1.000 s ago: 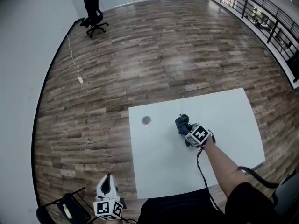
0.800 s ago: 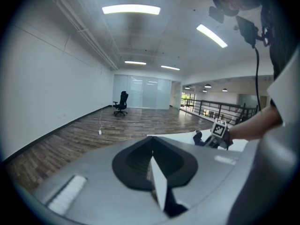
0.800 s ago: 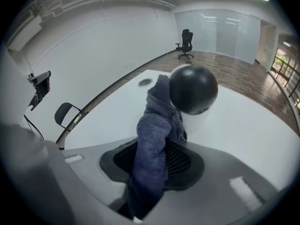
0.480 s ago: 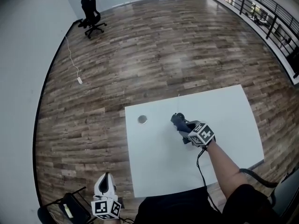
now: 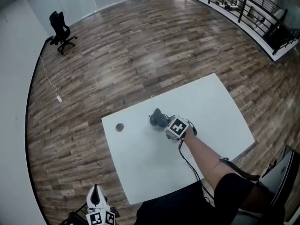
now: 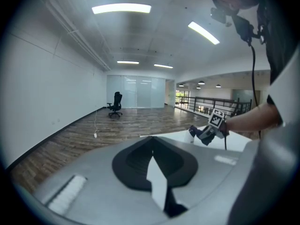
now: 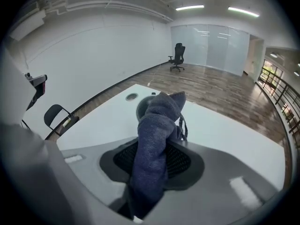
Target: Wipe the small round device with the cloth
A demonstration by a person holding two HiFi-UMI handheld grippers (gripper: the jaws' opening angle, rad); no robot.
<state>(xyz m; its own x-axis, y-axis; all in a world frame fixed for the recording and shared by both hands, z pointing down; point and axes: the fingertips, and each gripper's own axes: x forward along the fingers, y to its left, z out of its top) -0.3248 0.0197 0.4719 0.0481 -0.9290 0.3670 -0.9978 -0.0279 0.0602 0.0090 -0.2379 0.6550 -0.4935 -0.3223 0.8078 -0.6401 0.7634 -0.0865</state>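
A white rectangular desk (image 5: 211,111) stands alone on a wide floor of brown wood planks (image 5: 140,55) in a large, bare room with white walls, a glass partition at the far end and strip lights on the ceiling. A black railing (image 5: 243,8) runs along one side, a black wheeled office chair (image 5: 60,29) sits far off by the wall, and a thin cable with a white plug (image 5: 58,98) trails across the planks. Near the middle of the desk the right gripper (image 5: 165,122) is clamped on a dark blue terry cloth (image 7: 157,139), which hangs bunched from its jaws over a dark round device (image 7: 141,108) – only the device's rim shows behind the cloth. A small round grey disc (image 5: 120,127) lies well apart from them, near the desk's edge. The left gripper (image 5: 95,193) hangs off the desk over the floor, jaws together on nothing.
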